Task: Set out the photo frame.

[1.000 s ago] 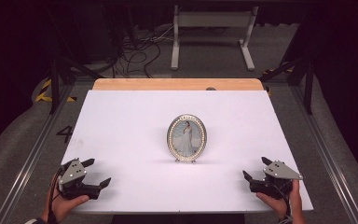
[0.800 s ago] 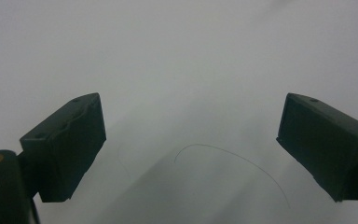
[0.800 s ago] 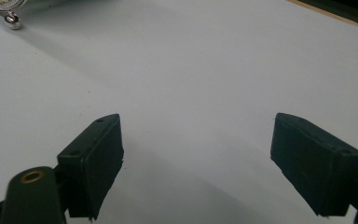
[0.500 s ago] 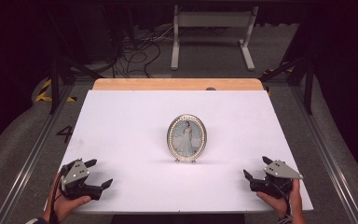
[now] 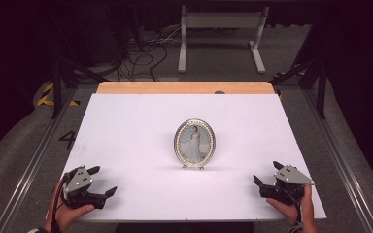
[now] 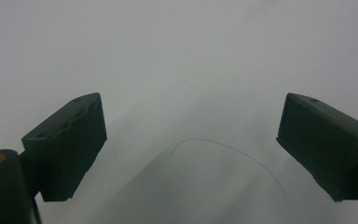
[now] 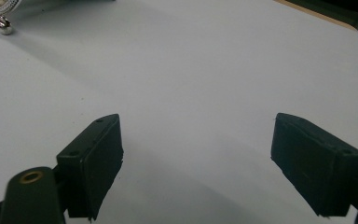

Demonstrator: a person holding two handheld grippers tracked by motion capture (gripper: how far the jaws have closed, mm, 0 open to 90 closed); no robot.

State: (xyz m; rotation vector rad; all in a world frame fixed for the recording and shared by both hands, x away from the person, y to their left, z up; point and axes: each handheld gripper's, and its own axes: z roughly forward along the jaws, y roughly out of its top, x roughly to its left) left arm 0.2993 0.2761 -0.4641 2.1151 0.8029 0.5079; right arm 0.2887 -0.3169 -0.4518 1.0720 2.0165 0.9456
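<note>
The left gripper (image 5: 101, 182) rests at seven o'clock on the white board (image 5: 126, 126), jaws spread wide with nothing between them; the right gripper (image 5: 267, 174) sits likewise at five o'clock, jaws apart. One oval picture frame (image 5: 194, 143) stands upright at the centre, well apart from both. This looks like the start: next, either gripper must reach inward toward the frame's rim.

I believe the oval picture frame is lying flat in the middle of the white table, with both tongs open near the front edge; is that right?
Not quite: the oval picture frame stands upright on its small feet, as the high view shows. The rest holds: it is mid-table, and the left tongs and right tongs are open near the front edge.
</note>
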